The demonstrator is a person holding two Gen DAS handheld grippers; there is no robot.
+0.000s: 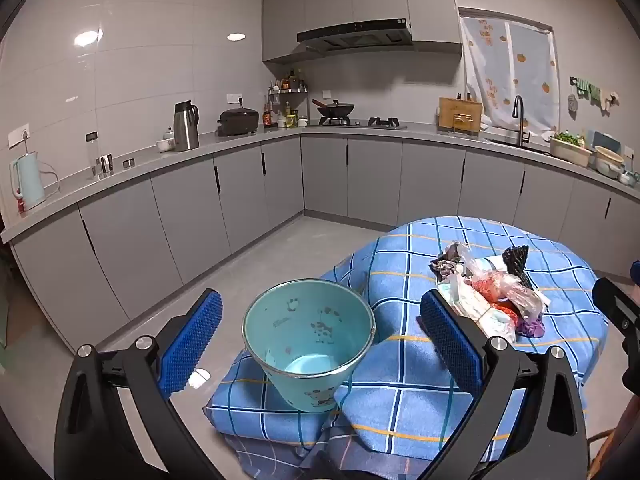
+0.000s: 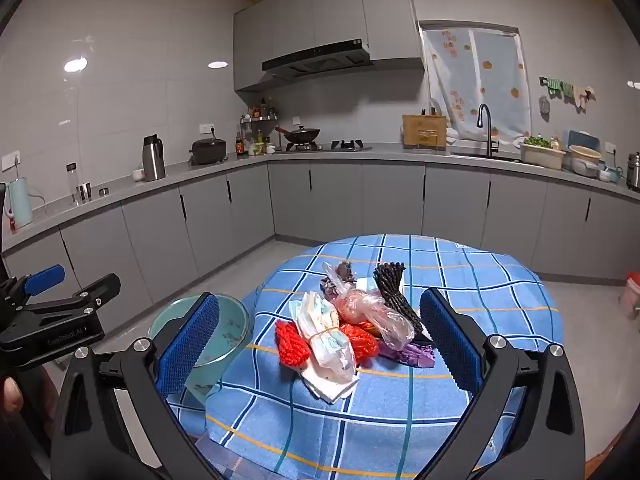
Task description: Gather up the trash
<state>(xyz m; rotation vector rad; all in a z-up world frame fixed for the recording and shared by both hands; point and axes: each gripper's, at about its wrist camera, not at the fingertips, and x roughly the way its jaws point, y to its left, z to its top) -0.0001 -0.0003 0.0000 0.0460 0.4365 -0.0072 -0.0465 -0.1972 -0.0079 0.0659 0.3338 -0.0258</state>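
Note:
A teal metal bucket with cartoon cows stands on a low seat under the blue checked cloth, and its inside looks bare. My left gripper hangs open above and around it, touching nothing. A heap of trash lies on the clothed round table: tied tissue packs, red crumpled pieces, a clear plastic bag, a black braided bundle, a purple scrap. My right gripper is open, short of the heap, with its fingers framing it. In the right wrist view the bucket is partly hidden behind the left finger. In the left wrist view the trash lies beyond my right finger.
Grey kitchen cabinets and worktop run along the walls, with kettles, a wok on the hob and a sink. A red-lidded container stands on the floor at far right. Bare grey floor lies between the table and the cabinets.

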